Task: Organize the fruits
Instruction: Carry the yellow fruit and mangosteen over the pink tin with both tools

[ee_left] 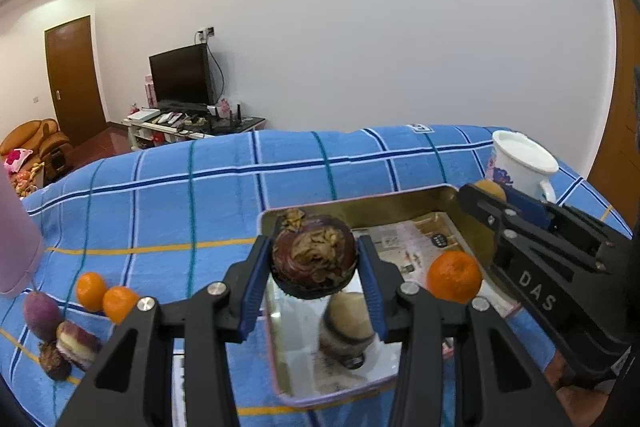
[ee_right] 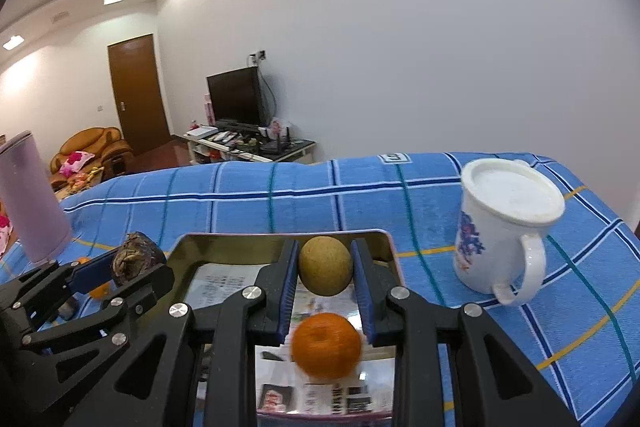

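Note:
My left gripper (ee_left: 315, 255) is shut on a wrinkled dark purple-brown fruit (ee_left: 314, 269), held above the near left part of a shiny metal tray (ee_left: 400, 201). My right gripper (ee_right: 325, 261) is shut on a round tan fruit (ee_right: 325, 273) over the tray's far right corner (ee_right: 240, 241). An orange (ee_right: 326, 345) lies in the tray on printed paper, below the right gripper's fingers. The same orange (ee_left: 454, 277) shows in the left wrist view. A blurred round shape under the dark fruit shows in the tray's mirror-like bottom; it may be a reflection.
Two oranges (ee_left: 104, 297) and three purple fruits (ee_left: 60, 335) lie on the blue checked cloth (ee_left: 200, 195) left of the tray. A pink tumbler (ee_right: 32, 199) stands at the far left. A white lidded mug (ee_right: 500, 227) stands right of the tray.

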`<state>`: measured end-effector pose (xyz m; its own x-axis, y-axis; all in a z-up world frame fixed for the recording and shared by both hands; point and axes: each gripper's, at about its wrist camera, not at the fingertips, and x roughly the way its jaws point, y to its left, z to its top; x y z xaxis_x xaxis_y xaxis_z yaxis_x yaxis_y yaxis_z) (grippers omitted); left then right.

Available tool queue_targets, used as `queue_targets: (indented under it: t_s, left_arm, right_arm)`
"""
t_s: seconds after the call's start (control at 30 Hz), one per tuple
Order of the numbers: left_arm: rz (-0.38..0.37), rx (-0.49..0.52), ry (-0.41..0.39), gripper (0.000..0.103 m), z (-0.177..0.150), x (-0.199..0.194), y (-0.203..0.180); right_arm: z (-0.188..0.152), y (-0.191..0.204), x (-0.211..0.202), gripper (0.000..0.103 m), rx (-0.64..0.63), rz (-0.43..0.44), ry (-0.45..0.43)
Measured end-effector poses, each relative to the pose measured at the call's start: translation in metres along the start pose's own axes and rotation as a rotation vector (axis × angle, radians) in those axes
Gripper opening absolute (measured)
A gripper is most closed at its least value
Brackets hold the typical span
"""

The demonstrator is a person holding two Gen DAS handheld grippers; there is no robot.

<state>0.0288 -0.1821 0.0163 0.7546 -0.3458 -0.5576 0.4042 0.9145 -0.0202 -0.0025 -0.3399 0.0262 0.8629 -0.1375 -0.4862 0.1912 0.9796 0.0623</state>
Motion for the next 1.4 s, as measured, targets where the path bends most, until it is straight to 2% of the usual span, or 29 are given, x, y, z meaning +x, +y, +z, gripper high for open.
queue_targets:
  t_s: [0.27, 0.6, 0.73, 1.4]
  left_arm:
    - [-0.017, 0.026, 0.029, 0.045, -0.003, 0.018, -0.017]
    - [-0.029, 0.04, 0.073, 0.045, -0.005, 0.034, -0.023]
    - [-0.031, 0.039, 0.076, 0.045, -0.005, 0.034, -0.024]
    - [-0.03, 0.014, 0.08, 0.045, -0.005, 0.035, -0.016]
  right_arm:
    - [0.001, -0.015, 0.014, 0.028, 0.003, -0.053, 0.053]
    - [-0.007, -0.012, 0.037, 0.028, -0.024, -0.068, 0.145]
    - [-0.007, -0.018, 0.044, 0.028, 0.006, -0.05, 0.175]
    - [-0.011, -0.023, 0.046, 0.029, 0.067, 0.046, 0.204]
